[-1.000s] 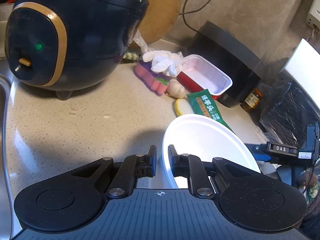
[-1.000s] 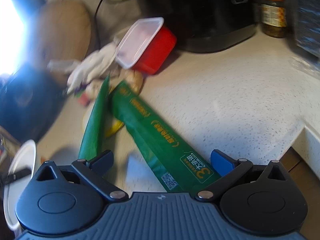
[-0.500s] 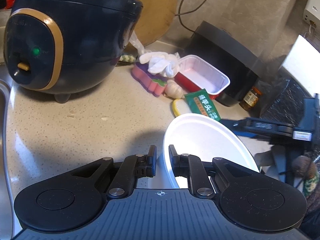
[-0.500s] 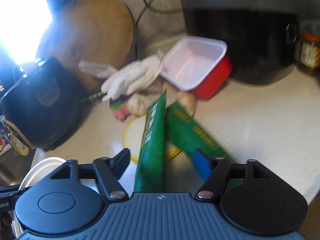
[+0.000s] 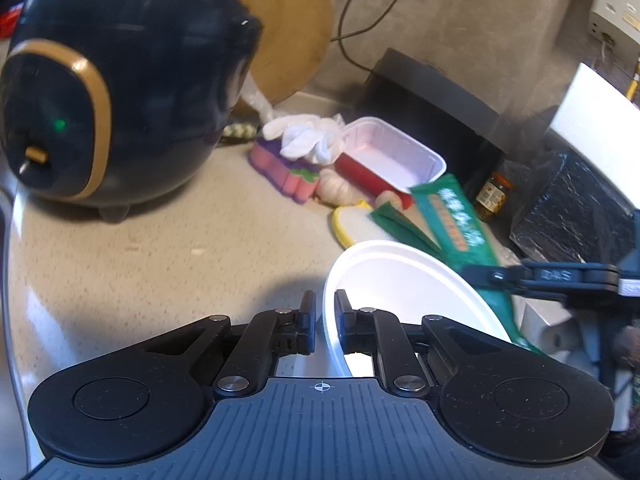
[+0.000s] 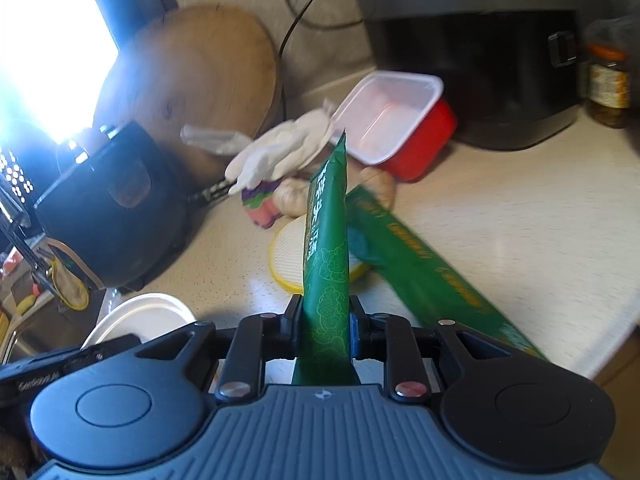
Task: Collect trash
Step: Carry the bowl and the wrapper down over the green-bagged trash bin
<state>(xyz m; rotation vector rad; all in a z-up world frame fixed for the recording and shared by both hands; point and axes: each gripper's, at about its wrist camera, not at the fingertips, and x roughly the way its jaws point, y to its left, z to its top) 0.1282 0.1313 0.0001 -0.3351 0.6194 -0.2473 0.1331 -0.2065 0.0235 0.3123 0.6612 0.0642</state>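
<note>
Left wrist view: left gripper (image 5: 325,326), fingers clenched on the near rim of a white foam bowl (image 5: 404,284), which is tilted above the speckled surface (image 5: 168,256). Beyond the bowl, a green wrapper (image 5: 452,220), folded, rises toward the right gripper (image 5: 492,278), seen at the right edge. Behind it, a red tray with white lining (image 5: 394,156), a white crumpled glove (image 5: 308,140) lying on a pink and purple sponge (image 5: 286,172), a yellow-rimmed round pad (image 5: 352,220), and a piece of ginger (image 5: 338,190). Dark round cooker with gold trim (image 5: 116,96) at left; wooden board (image 5: 288,24) leaning behind it; black appliance (image 5: 436,108), small jar (image 5: 494,196) and black bag (image 5: 576,208) at right.

Right wrist view: right gripper (image 6: 322,328), fingers closing, the pads pressing both faces of the green wrapper (image 6: 326,248), which stands on edge between them and points away toward the red tray (image 6: 394,120). The wrapper's other half (image 6: 424,272) trails over the surface (image 6: 520,208) to the right. White foam bowl (image 6: 140,318) at lower left, with the left gripper's dark body below it.
</note>
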